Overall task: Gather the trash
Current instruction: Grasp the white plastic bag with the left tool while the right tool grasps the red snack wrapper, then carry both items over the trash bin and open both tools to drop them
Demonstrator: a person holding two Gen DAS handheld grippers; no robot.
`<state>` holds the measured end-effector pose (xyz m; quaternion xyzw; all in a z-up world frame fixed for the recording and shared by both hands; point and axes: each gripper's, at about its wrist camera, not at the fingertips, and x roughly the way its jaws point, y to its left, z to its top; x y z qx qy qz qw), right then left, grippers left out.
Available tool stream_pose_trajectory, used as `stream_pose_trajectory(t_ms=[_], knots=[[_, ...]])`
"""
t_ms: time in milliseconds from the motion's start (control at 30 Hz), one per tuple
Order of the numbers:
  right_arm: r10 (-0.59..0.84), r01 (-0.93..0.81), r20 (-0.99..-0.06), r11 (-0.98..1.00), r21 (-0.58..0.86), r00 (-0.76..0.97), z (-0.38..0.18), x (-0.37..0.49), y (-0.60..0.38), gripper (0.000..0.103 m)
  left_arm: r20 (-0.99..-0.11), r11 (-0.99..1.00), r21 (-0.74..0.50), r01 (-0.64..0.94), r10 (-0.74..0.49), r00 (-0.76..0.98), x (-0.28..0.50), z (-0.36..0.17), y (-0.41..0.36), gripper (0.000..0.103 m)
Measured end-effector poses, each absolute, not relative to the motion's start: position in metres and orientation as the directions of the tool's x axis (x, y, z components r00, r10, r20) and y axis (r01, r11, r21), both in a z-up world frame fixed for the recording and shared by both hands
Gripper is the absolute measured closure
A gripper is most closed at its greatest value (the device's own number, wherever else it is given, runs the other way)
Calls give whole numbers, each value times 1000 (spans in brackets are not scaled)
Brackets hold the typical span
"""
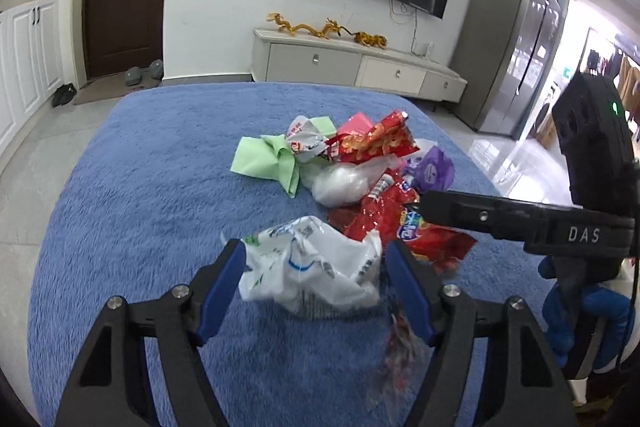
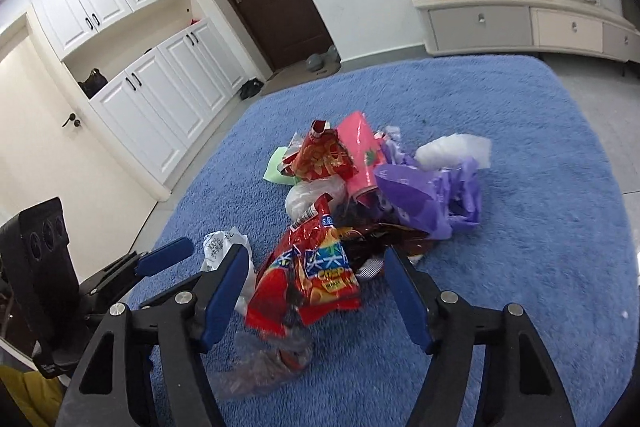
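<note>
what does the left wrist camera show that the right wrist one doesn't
Only the left wrist view shows the refrigerator and the open left gripper straddling a white wrapper. Only the right wrist view shows the white cabinets and the open right gripper around a red chip bag. Both show the blue rug.

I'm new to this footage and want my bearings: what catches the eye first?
A heap of crumpled wrappers on the fluffy blue rug: a shiny red crisp bag between the open right claw, a purple plastic bag behind. The open left claw straddles a crumpled white plastic bag.
</note>
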<state>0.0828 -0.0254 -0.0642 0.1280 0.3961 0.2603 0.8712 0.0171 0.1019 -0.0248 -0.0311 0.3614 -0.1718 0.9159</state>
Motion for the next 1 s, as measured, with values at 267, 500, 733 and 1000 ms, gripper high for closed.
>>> stream_pose_trajectory(t_ms=[267, 500, 733, 1000], knots=[[585, -366, -644, 811, 457, 493, -75, 85, -25, 74, -681, 937, -183, 296, -338, 649, 23, -41, 98, 65], [607, -403, -585, 795, 453, 538, -55, 65, -32, 81, -655, 939, -220, 263, -342, 674, 9, -31, 108, 87], [607, -416, -506, 792, 447, 612, -24, 33, -56, 81, -599, 945, -221, 243, -328, 730, -12, 8, 115, 88], [456, -257, -472, 867, 427, 755, -2, -7, -158, 81, -555, 897, -195, 395, -434, 710, -10, 58, 40, 88]])
